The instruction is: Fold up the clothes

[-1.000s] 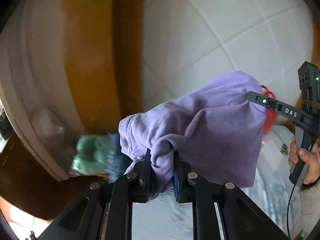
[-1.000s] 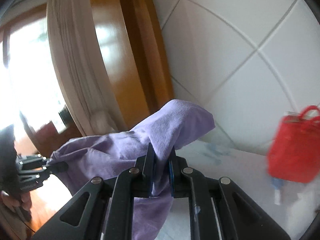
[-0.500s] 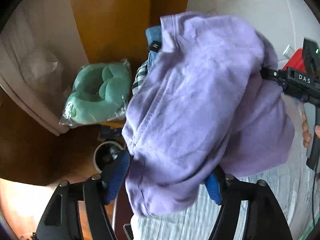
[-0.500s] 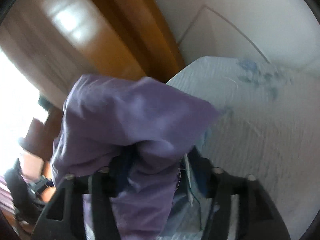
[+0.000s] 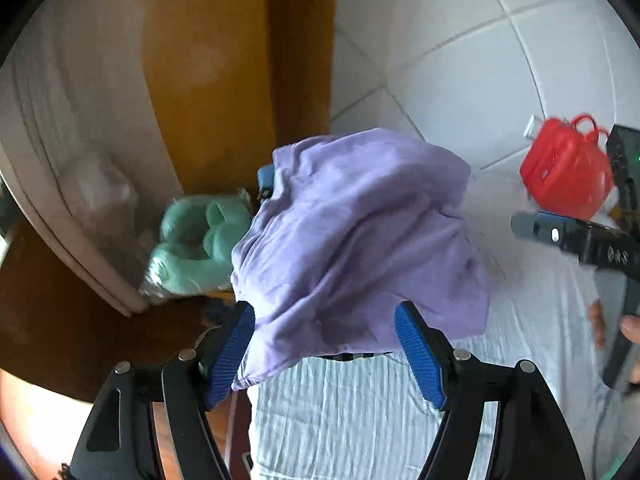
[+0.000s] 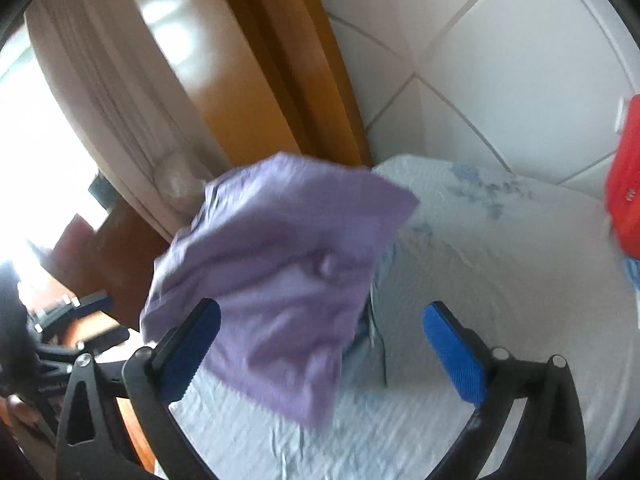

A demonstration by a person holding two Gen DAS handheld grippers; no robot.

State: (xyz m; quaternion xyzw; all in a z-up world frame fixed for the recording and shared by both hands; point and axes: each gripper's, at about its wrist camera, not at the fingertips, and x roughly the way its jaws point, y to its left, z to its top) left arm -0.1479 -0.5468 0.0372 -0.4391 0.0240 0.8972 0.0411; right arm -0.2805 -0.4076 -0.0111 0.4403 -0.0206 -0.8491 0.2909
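Observation:
A lavender garment (image 5: 352, 232) lies crumpled on a small pile of other clothes at the edge of a white sheet (image 5: 360, 420). A blue denim piece (image 5: 264, 178) pokes out behind it, and pale blue cloth (image 6: 368, 340) shows under it. My left gripper (image 5: 324, 344) is open, its blue pads on either side of the garment's near edge without pressing it. My right gripper (image 6: 320, 320) is open with jaws still opening. The garment (image 6: 280, 264) sits loose by its left finger. Each gripper shows in the other's view: the right gripper (image 5: 560, 236) and the left gripper (image 6: 80, 320).
A red bag (image 5: 568, 172) stands on the sheet by the white tiled wall (image 5: 460, 60). A green cushion in clear plastic (image 5: 196, 244) sits left of the pile, below a wooden door frame (image 5: 240, 80). A hand (image 5: 628, 328) holds the right gripper's handle.
Both grippers went from shut on the lavender garment to wide open and came down. The garment, held up a second ago, now rests on the pile.

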